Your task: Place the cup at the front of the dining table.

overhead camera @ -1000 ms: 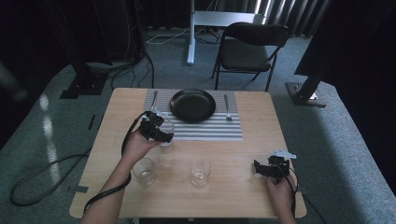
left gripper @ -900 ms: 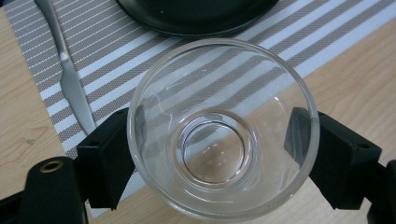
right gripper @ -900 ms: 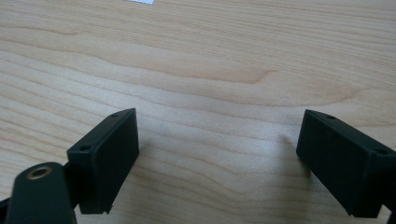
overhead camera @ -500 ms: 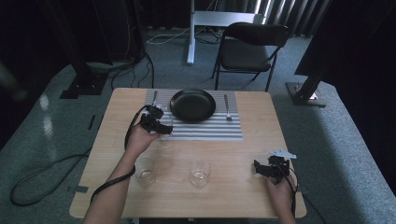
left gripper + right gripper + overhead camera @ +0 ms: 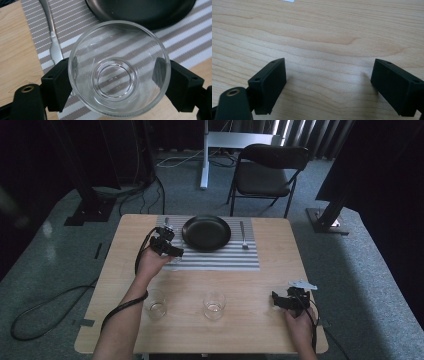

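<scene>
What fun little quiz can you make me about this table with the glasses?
1. True or false: the left gripper fingers are shut on a glass bowl.
2. How many glasses stand on the bare wood?
3. What lies beside the black plate on its right: A fork, B cup, C napkin?

Key: 1 true. 2 two, the other one beside the first. 3 A.

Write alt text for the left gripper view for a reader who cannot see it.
A clear round drinking glass, seen from above, is clamped between the two black jaws of the left tongs. Beneath it lies a grey-and-white striped placemat on a light wooden table, with a silver metal utensil at left and a black round plate above.
</scene>
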The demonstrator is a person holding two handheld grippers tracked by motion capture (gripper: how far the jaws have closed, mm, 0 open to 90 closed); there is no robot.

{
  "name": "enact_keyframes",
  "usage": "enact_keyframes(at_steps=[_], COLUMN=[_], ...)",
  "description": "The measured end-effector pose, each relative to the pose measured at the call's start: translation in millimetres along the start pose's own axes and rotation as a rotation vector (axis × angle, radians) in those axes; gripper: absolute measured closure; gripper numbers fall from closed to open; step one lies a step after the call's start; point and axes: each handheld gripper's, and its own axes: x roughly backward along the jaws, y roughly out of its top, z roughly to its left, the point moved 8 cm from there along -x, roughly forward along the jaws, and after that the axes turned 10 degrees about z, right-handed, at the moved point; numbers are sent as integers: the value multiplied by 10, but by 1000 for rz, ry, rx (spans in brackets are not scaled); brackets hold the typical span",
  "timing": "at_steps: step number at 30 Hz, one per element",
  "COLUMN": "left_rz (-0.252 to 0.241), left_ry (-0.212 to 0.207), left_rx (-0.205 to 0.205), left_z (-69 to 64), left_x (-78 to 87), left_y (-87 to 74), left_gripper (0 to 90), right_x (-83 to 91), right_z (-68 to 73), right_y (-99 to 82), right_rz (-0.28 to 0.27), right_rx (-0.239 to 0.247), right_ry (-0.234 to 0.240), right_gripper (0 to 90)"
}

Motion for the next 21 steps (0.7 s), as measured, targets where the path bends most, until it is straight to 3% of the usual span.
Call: enact_keyframes(at_steps=[6, 11, 15, 18, 21], left_rz=[25, 41, 47, 62, 52], left_ry=[14, 35, 21, 41, 21], left_rx=[-7, 8, 36, 35, 65], left_z=[36, 69, 97, 113, 146], left_x=[-60, -121, -183, -228, -249], left_y=[57, 125, 166, 190, 221], left_gripper=[187, 187, 187, 187, 187], right_x=[0, 0, 0, 0, 0], right_z=[0, 0, 0, 0, 0], right_y=[0, 0, 0, 0, 0], right_rz=[0, 0, 0, 0, 0], right_rx=[0, 0, 0, 0, 0], right_ry=[0, 0, 0, 0, 0], right_gripper=[123, 123, 123, 124, 124])
